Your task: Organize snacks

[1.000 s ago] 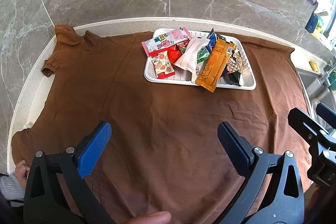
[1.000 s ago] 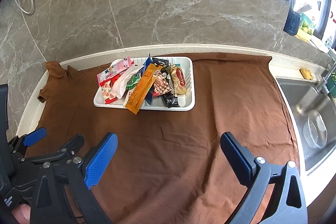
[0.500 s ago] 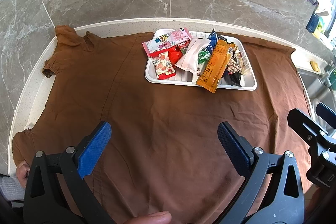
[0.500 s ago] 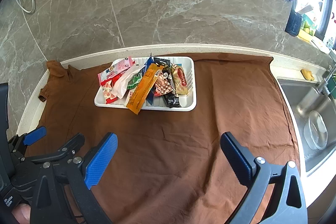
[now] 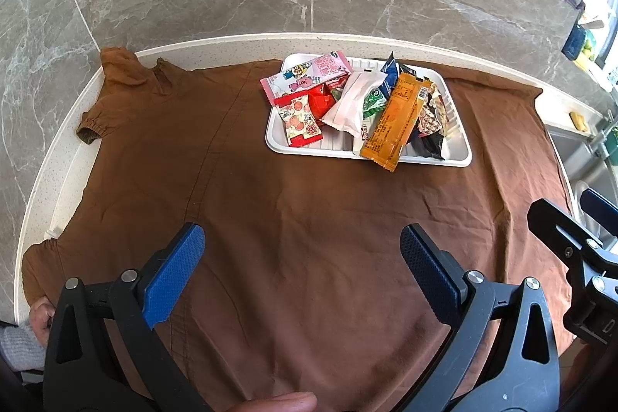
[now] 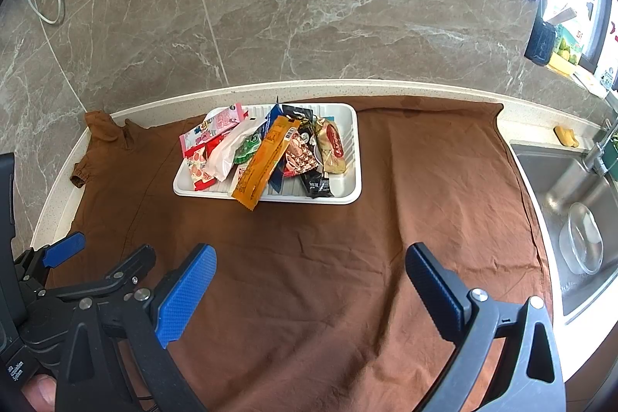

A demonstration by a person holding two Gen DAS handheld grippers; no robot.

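The tray (image 5: 459, 157) of snacks (image 5: 394, 118) sits near the counter's (image 5: 231, 43) back edge on the brown cloth (image 5: 309, 219). The left gripper (image 5: 303, 242) and right gripper (image 6: 311, 261) hover near the front edge, well apart from it, jaws spread wide and empty.

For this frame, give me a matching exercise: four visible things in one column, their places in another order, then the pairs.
Things:
1. long orange snack packet
2. pink cartoon-print packet
3. clear glass bowl
4. white plastic tray

Places:
A. in the steel sink
B. on the brown cloth
C. overhanging the tray's near rim
D. over the tray's far left corner

Pairs: 1-C, 2-D, 3-A, 4-B
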